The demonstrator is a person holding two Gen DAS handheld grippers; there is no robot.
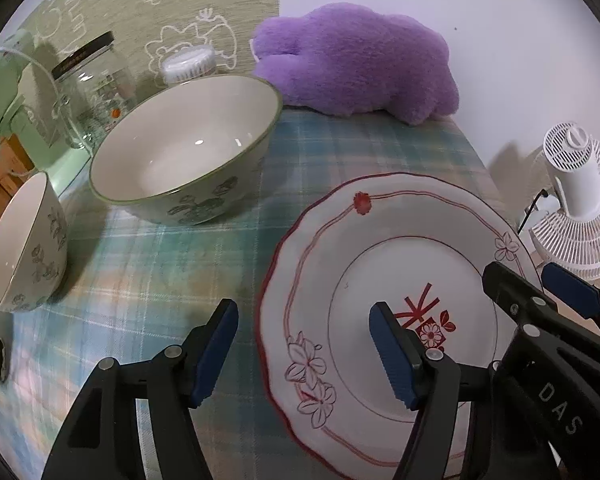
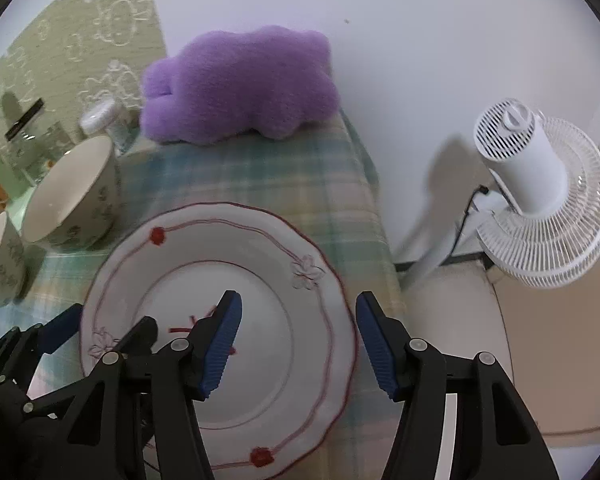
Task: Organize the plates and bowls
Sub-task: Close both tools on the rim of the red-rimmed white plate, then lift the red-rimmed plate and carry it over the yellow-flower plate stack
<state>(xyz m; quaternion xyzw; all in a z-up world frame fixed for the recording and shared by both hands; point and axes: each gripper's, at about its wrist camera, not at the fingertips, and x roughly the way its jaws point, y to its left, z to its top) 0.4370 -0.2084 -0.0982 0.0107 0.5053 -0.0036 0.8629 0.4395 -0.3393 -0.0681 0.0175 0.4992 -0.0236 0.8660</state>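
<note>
So both grippers are parked right over the plate (image 1: 412, 320), one on each side of it. The left gripper (image 1: 304, 354) has its jaws apart and straddles the plate's left rim: one blue pad hangs over the plaid tablecloth (image 1: 148, 280), the other over the red mark in the plate's middle, and neither pad looks pressed on anything. The right gripper (image 2: 298, 346) does the same on the opposite edge, jaws apart, inner pad over the plate's well and outer pad out past the rim. Ahead and left of the left gripper sits the big floral bowl (image 1: 188, 152), with a smaller bowl (image 1: 24, 248) further left, both upright. Beyond those there's a glass jar (image 1: 88, 92), and a fuzzy purple plush (image 1: 360, 60) at the table's far edge. A white fan (image 2: 540, 196) stands off the table, ahead and right of the right gripper.
</note>
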